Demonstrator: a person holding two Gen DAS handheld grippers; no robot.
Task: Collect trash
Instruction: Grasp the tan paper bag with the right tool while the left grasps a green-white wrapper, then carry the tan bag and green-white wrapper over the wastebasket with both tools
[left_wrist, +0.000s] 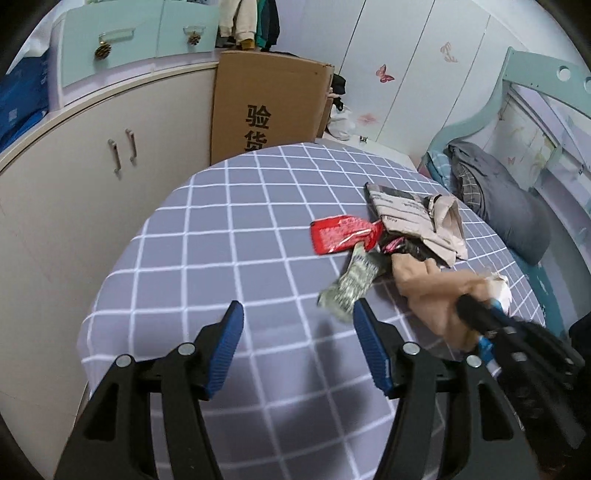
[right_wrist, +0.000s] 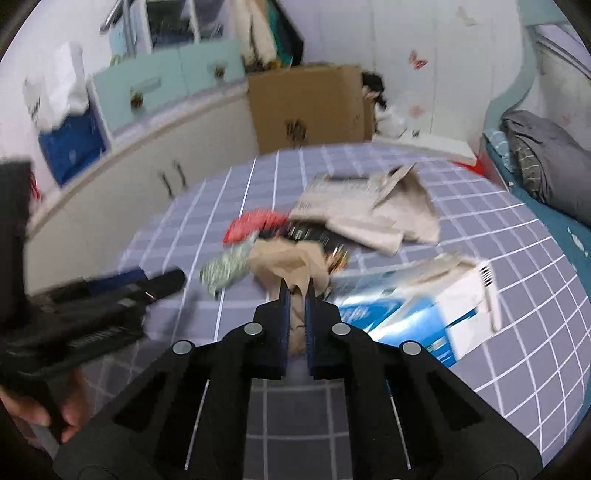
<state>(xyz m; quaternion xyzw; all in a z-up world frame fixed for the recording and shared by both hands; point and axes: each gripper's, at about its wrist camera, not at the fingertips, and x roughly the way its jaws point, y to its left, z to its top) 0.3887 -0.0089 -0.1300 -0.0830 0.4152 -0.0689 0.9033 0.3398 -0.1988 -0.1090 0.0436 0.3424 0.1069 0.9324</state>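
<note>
A pile of trash lies on the grey checked table (left_wrist: 221, 236): a red wrapper (left_wrist: 340, 233), a green patterned wrapper (left_wrist: 351, 284), a grey torn mailer bag (left_wrist: 417, 218) and crumpled tan paper (left_wrist: 432, 291). My left gripper (left_wrist: 297, 321) is open and empty, just left of the green wrapper. My right gripper (right_wrist: 296, 295) is shut on the tan paper (right_wrist: 284, 262); it also shows in the left wrist view (left_wrist: 476, 314). The red wrapper (right_wrist: 251, 225), green wrapper (right_wrist: 225, 267) and mailer bag (right_wrist: 369, 210) lie beyond it.
A blue and white box (right_wrist: 413, 306) lies on the table right of my right gripper. A white cabinet (left_wrist: 92, 177) and a cardboard box (left_wrist: 269, 107) stand behind the table. A bed with grey bedding (left_wrist: 506, 206) is at the right.
</note>
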